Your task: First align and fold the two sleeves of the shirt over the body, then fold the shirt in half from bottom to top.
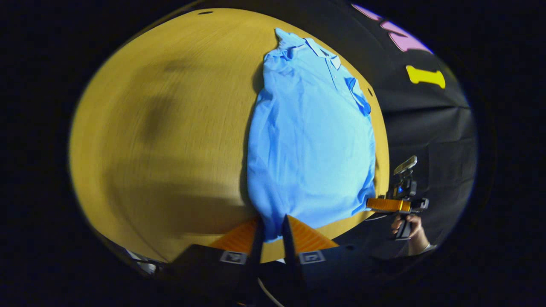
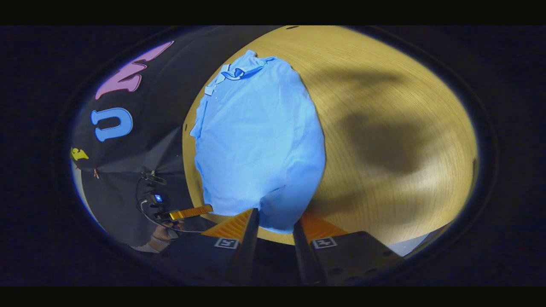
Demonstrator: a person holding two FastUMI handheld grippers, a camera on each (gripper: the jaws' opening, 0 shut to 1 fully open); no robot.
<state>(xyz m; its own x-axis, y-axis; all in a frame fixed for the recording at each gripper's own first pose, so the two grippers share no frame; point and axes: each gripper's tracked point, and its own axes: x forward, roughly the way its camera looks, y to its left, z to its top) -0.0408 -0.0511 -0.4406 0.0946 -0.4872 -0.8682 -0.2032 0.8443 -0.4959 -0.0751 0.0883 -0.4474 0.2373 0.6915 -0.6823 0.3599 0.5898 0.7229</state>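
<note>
The wooden surface (image 1: 170, 128) is the widest thing in both views, with soft dark shadows lying across its bare part. On it lies the light blue shirt (image 1: 311, 140), spread flat near one edge of the surface, right beside the black cloth wall (image 1: 431, 123). Its collar and button placket point toward the far end, and its hem comes toward the cameras. Both sleeves lie folded in over the body, so the outline is a long, narrow rounded shape; one folded sleeve edge shows near the collar in the left gripper view.

In the left gripper view, the left gripper (image 1: 271, 232) sits at one corner of the hem. Its jaws stand nearly together with a strip of the blue cloth running down between them, clamped on the shirt. In the right gripper view, the right gripper (image 2: 273, 230) is at the other hem corner. Its jaws stand a little wider, and a fold of the hem hangs bunched between them; they appear to grip it.

Each view also catches the other gripper farther off at the surface's edge, touching the hem from the side, with a hand (image 1: 407, 228) wrapped round its handle and a sleeve cuff showing below it.
</note>
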